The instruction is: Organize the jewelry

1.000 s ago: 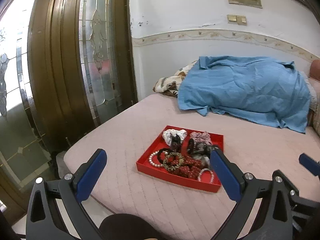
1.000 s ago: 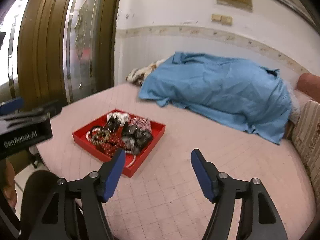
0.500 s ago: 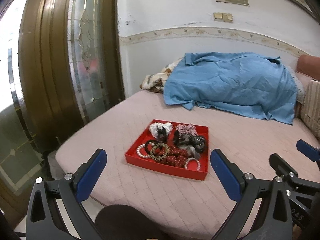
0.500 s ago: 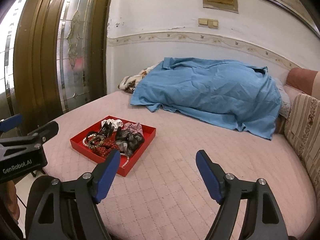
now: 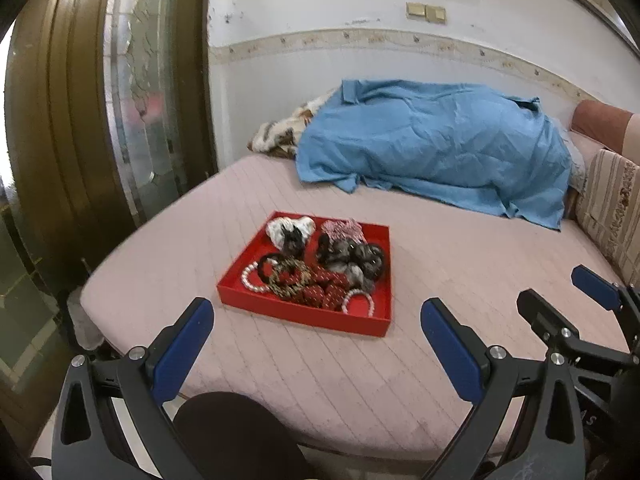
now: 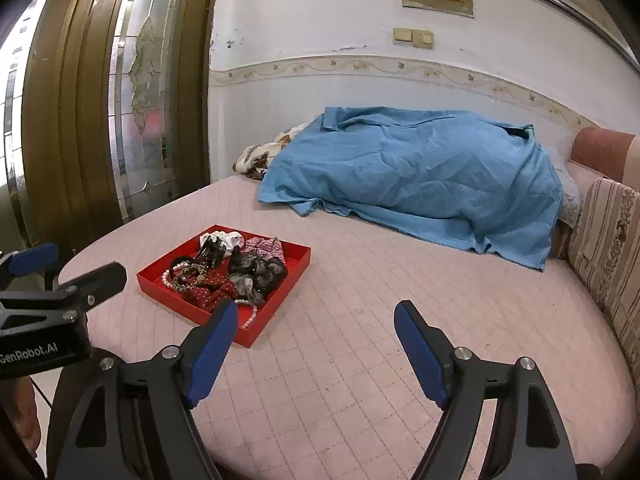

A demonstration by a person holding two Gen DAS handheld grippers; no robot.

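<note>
A red tray (image 5: 304, 314) sits on the pink quilted bed (image 5: 460, 264), toward the bed's near left part. It holds a tangle of jewelry and hair pieces: a white pearl bracelet (image 5: 251, 278) at its near left corner, a second pearl bracelet (image 5: 359, 302) at its near right, a dark red beaded piece (image 5: 326, 290) between them, a white scrunchie (image 5: 290, 227) at the far left and a dark furry scrunchie (image 5: 354, 258) on the right.

The left gripper (image 5: 316, 336) hangs over the near edge of the bed, just short of the tray, its jaws spread wide and holding nothing. The right gripper (image 6: 316, 338) hovers above bare bedding to the right of the tray, its jaws likewise wide and empty.

At the far side of the bed a blue sheet (image 6: 420, 176) lies heaped against the wall, and a striped cushion (image 6: 608, 240) stands along the right edge.
</note>
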